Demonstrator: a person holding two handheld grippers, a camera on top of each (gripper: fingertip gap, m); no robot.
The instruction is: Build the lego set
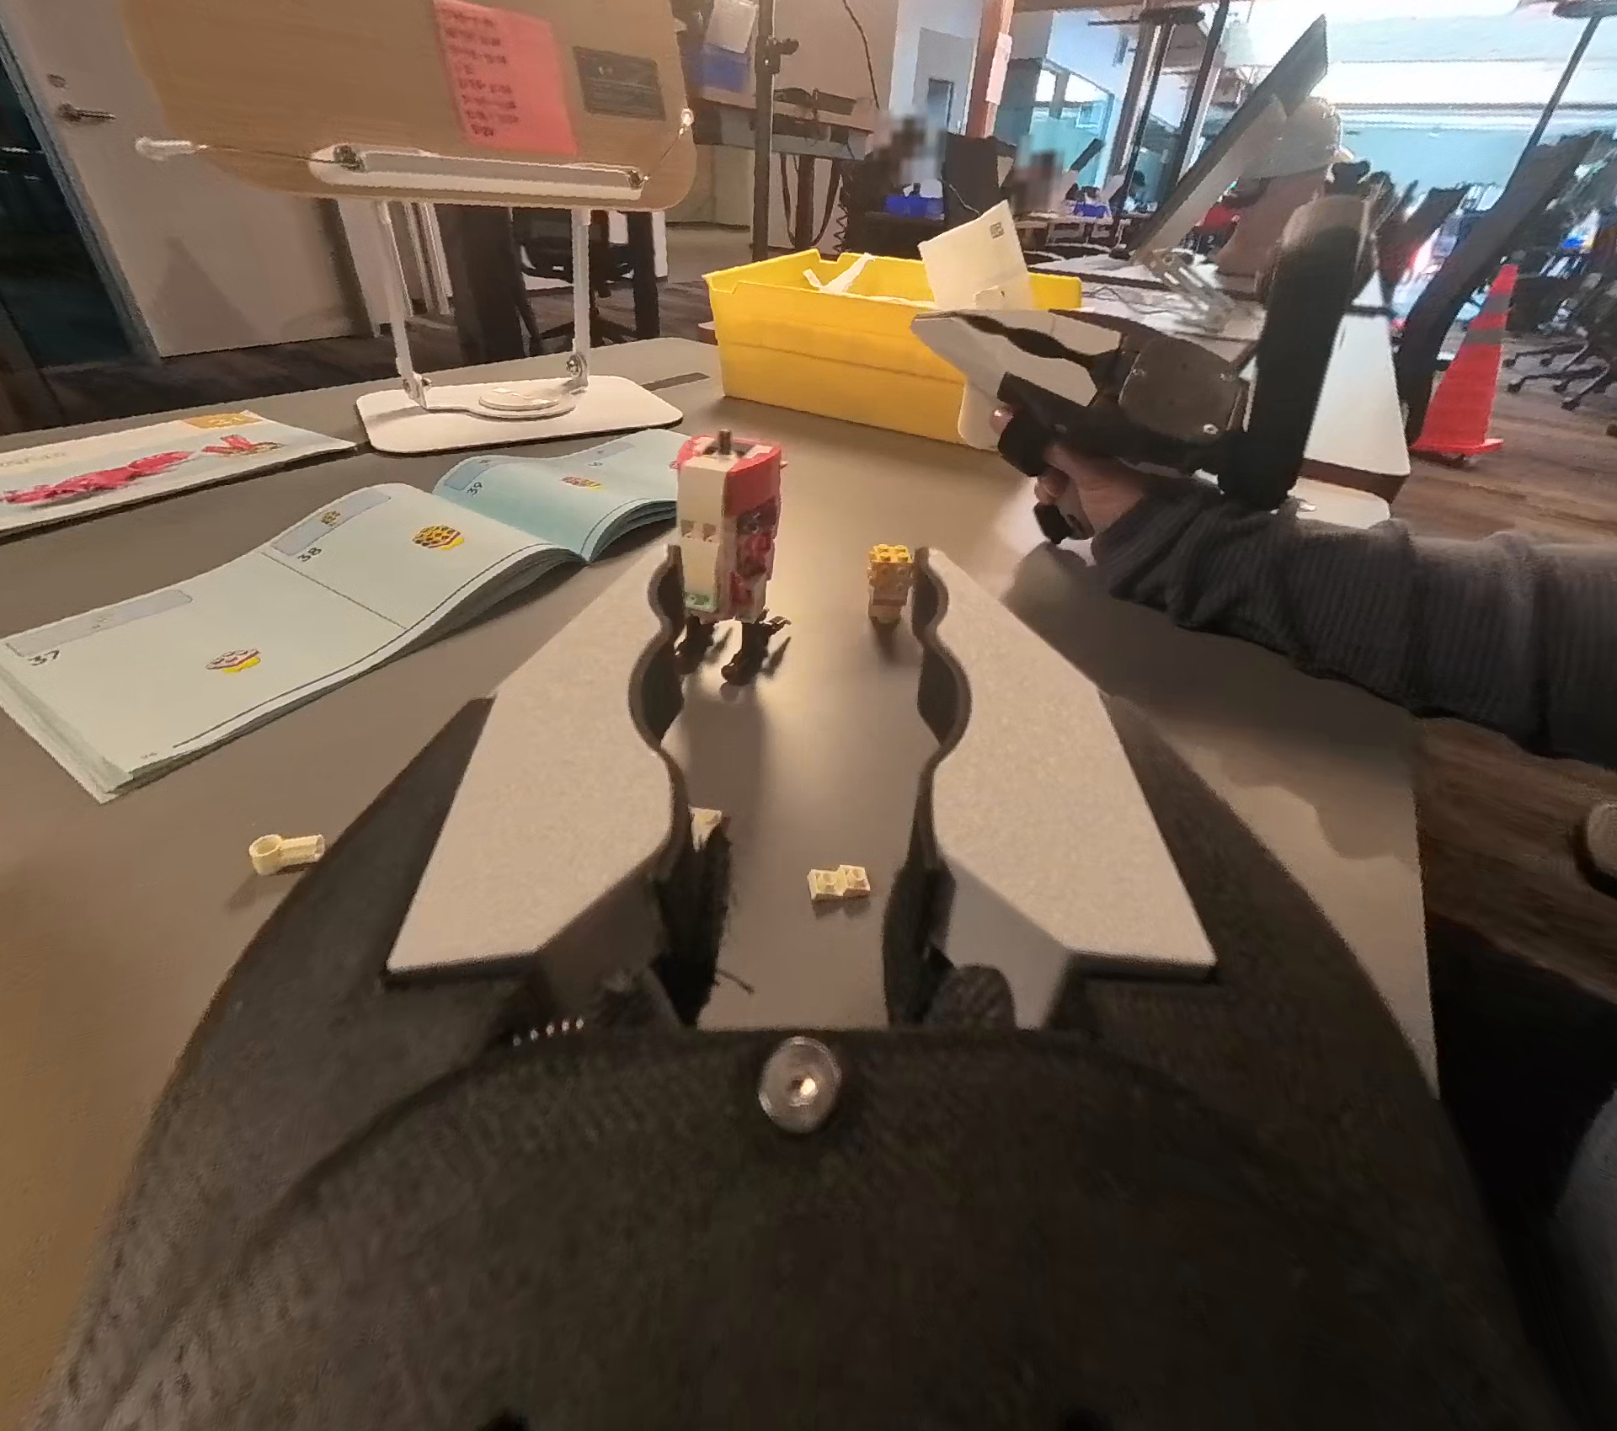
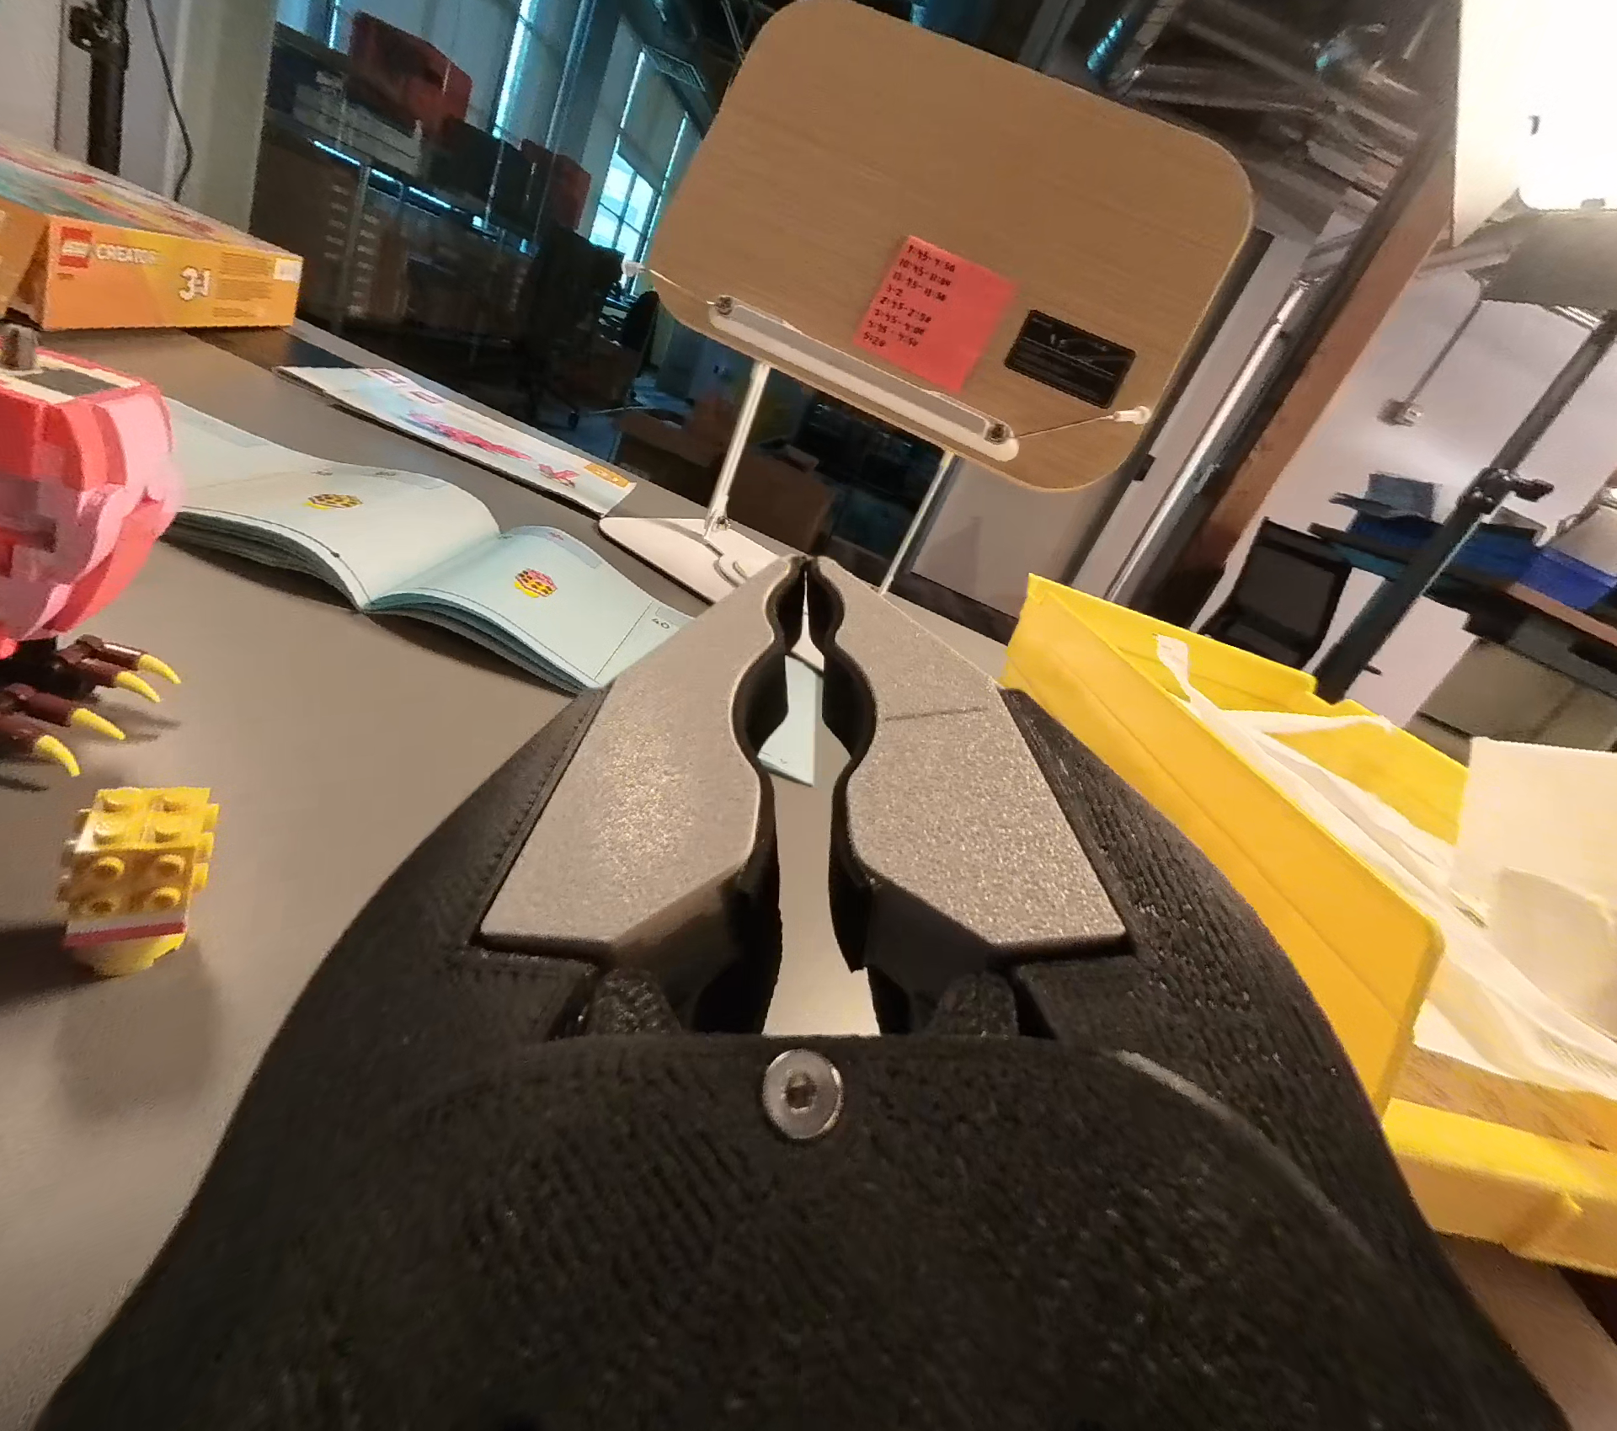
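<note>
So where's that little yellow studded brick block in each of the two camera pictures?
Left wrist view: the yellow block stands mid-frame on the table, just inside the open left claw's right fingertip.
Right wrist view: yellow block at the lower left.
Shared landmark: the open booklet.

Two booklets [image 1: 289, 601] [image 1: 149, 466], one yellow bin [image 1: 831, 348], two brick builds [image 1: 726, 540] [image 1: 891, 584].

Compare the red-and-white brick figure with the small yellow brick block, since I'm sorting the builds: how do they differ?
The figure is much taller than the block. The figure is red and white; the block is yellow over a pale base. The figure stands on dark clawed legs; the block sits flat on the table. The figure is by the left finger of the open left gripper, the block by the right. Both stand upright, ungrasped.
</note>
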